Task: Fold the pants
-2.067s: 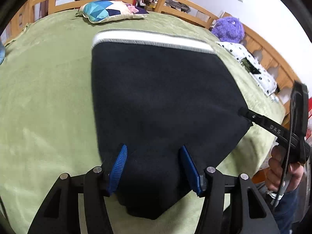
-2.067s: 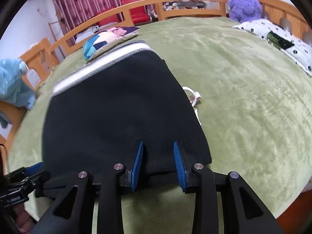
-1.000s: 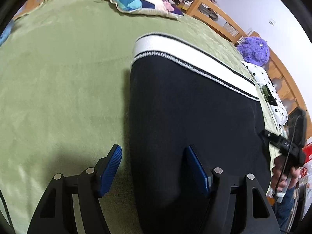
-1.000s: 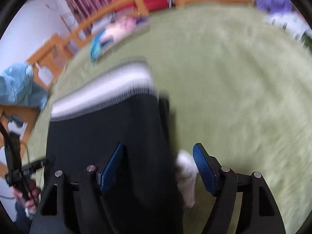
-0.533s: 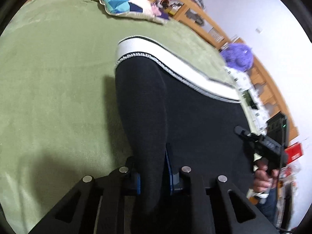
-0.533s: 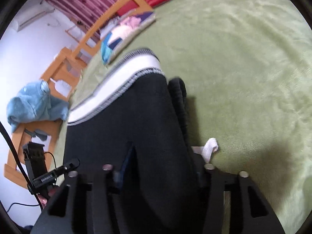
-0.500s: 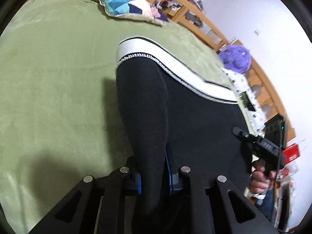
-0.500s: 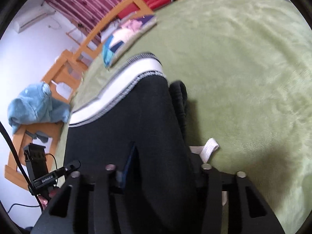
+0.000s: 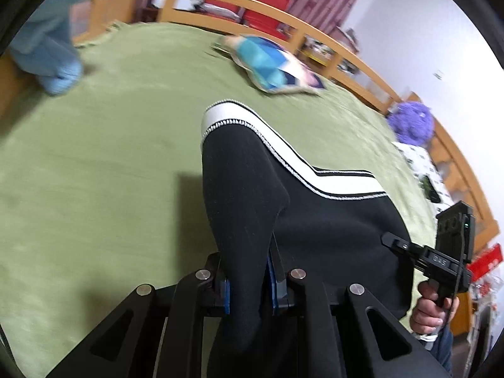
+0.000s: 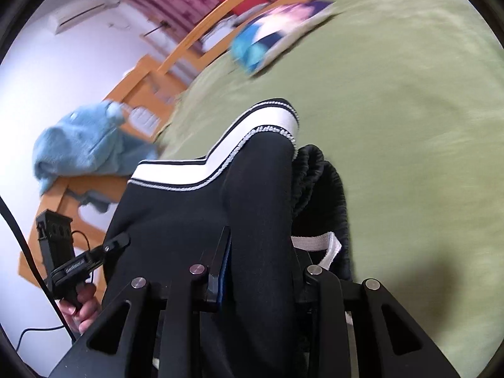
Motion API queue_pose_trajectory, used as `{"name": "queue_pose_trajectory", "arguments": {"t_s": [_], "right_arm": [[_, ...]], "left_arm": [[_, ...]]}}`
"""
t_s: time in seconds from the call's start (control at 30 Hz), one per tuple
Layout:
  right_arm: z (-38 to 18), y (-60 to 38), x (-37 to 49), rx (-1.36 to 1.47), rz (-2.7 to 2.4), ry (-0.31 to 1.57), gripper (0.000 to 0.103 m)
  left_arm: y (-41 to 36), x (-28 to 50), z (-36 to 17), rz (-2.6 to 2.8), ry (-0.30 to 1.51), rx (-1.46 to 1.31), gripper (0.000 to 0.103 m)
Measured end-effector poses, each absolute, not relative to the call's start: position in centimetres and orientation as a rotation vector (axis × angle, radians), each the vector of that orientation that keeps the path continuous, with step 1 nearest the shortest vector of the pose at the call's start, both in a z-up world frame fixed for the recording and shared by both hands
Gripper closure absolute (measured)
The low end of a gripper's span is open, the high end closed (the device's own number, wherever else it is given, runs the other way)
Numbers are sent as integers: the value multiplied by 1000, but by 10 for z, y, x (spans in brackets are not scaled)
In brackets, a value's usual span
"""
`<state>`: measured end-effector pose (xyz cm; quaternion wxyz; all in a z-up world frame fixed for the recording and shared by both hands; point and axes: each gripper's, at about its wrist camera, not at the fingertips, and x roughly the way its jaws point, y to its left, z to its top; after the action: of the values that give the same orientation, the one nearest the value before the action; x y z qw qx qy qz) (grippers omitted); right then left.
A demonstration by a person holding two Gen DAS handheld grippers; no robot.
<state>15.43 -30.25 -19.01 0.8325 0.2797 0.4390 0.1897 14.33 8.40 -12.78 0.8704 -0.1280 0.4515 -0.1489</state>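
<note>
Right at the left gripper (image 9: pixel 249 285), the blue pads are pinched tight on a bunched ridge of the black pants (image 9: pixel 245 195), the cloth rising up from between the jaws. Off to its right, the right gripper (image 10: pixel 256 271) has its own fold of the same pants between its jaws, which are closing in on the cloth; the person's hand (image 9: pixel 430 310) grips its handle. A white drawstring (image 10: pixel 318 242) hangs out just right of the right gripper's jaws, beside a gathered black waistband (image 10: pixel 327 186). Between the two grippers the pants sag in a dark sheet above the green bedspread (image 9: pixel 104 145), and just beyond the pinched ridges runs the white cuff band (image 9: pixel 315 170) with its black stripe, buckled in the middle. Farther ahead a blue patterned cushion (image 9: pixel 271 67) lies on the bedspread, a light-blue soft toy (image 9: pixel 53 41) sits far to the left, and a purple plush (image 9: pixel 411 123) far right by the wooden bed rail (image 9: pixel 220 1).
</note>
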Motion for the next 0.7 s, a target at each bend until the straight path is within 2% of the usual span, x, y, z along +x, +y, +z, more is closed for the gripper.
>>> {"name": "queue_pose_trajectory", "arguments": {"t_s": [0.07,0.17,0.23,0.3,0.33,0.4,0.57,0.7], "right_arm": [[-192,-271,165,578,456,935,76],[-200,-247,178,543,461,940,74],[-205,-244,180,456,409,934,65],[-212,-251,181,405,362,968,59],[-211,-255,178,397,352,985,57],[-200,-263,165,370,308,974,57],[-159,-251,111,223,265,848,57],[-160,-217,70,105,353,768,57]], "left_arm": [[108,148,-131,-267,952,-271,87],[125,158,-154,-236,1018,-287,81],[122,163,-171,-208,1095,-269,76],[118,157,-173,-194,1094,-239,75],[116,152,-169,-176,1079,-210,71],[109,141,-158,-86,1058,-103,59],[97,112,-135,-138,993,-112,57],[85,73,-146,-156,963,-23,47]]}}
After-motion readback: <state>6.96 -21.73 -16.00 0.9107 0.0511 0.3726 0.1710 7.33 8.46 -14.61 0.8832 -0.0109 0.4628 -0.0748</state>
